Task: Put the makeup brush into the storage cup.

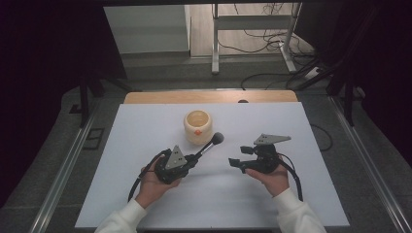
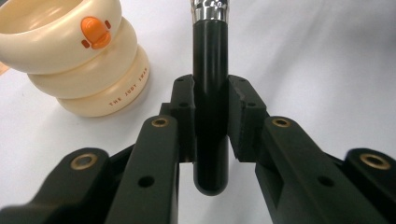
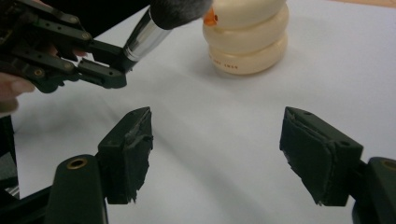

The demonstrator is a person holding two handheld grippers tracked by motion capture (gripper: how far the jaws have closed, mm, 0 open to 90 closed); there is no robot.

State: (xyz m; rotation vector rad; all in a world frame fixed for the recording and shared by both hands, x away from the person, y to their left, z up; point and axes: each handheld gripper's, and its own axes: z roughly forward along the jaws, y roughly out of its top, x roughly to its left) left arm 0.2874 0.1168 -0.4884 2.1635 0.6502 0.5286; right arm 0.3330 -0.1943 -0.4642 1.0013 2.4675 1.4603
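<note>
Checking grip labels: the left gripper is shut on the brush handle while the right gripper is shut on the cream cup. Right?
Not quite. The right gripper is open and holds nothing, as the right gripper view shows; the cup stands apart. The left gripper is indeed shut on the brush.

Left gripper [image 1: 193, 158] clamped, right gripper [image 1: 238, 156] agape.

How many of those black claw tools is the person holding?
2: the left gripper, clamped on a brush beside the cup; the right gripper, open and empty.
</note>
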